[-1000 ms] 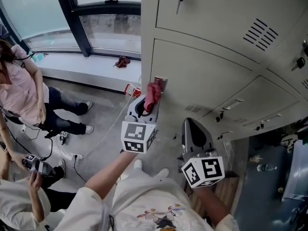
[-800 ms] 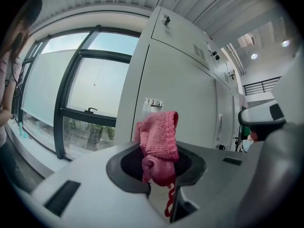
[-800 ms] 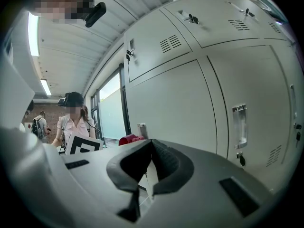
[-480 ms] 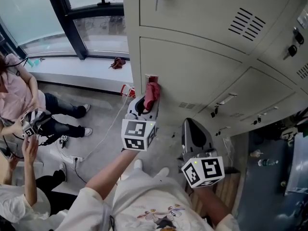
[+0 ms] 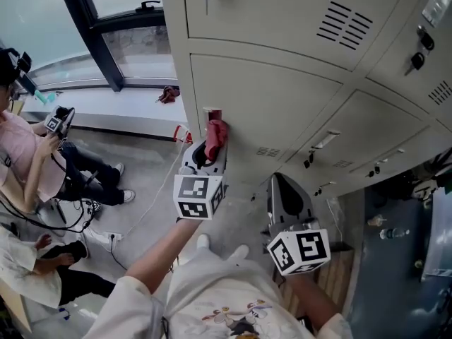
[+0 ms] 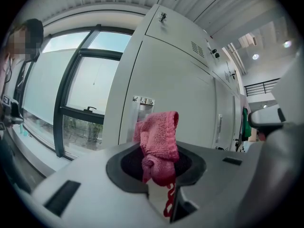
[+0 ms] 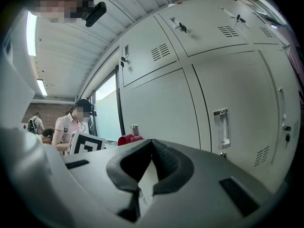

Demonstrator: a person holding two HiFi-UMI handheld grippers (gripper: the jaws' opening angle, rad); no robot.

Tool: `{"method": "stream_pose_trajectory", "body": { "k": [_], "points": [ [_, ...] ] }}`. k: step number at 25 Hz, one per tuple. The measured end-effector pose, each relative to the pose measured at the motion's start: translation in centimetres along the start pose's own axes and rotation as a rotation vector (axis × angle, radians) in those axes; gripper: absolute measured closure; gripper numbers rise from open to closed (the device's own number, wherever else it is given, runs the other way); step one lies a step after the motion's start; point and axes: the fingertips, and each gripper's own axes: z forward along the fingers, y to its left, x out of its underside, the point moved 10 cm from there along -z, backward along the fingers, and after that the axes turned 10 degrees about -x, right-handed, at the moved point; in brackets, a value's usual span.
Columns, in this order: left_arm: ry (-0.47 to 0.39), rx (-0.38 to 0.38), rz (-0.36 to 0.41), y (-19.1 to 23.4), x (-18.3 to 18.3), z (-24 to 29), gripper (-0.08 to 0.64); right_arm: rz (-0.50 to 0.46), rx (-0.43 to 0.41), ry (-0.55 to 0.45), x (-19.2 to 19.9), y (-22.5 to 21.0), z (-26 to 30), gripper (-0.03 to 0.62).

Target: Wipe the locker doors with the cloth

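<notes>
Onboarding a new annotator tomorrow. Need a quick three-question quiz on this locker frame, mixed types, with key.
1. True or false: the right gripper holds the pink cloth.
2. In the left gripper view, what shows just behind the pink cloth? A. a recessed door handle B. a key in a lock C. a vent grille
3. Fill in: the right gripper's jaws are ____, with nothing between them.

Key: 1 false, the left gripper holds it; 2 A; 3 together.
</notes>
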Motion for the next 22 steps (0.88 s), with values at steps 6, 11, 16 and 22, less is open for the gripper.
{"method": "stream_pose_trajectory", "body": {
  "k": [6, 11, 16, 22],
  "points": [
    [-0.001, 0.005, 0.004, -0.8, 0.0, 0.0, 0.462, 0.001, 0.008, 0.0, 0.1, -0.4, -0.7, 0.586],
    [0.0, 0.046, 0.011, -2.6, 0.1, 0.5, 0.462, 0.001, 0.023, -0.004, -0.1, -0.9, -1.5, 0.586],
    [0.007, 0.079, 0.013, -4.6, 0.4, 1.0, 0.462, 0.002, 0.049, -0.01, -0.2, -1.9, -2.6, 0.586],
    [0.008, 0.103, 0.021, -6.4, 0.5, 1.4, 0.462, 0.008, 0.077, -0.008, -0.2, -3.1, -4.0, 0.586]
  ]
}}
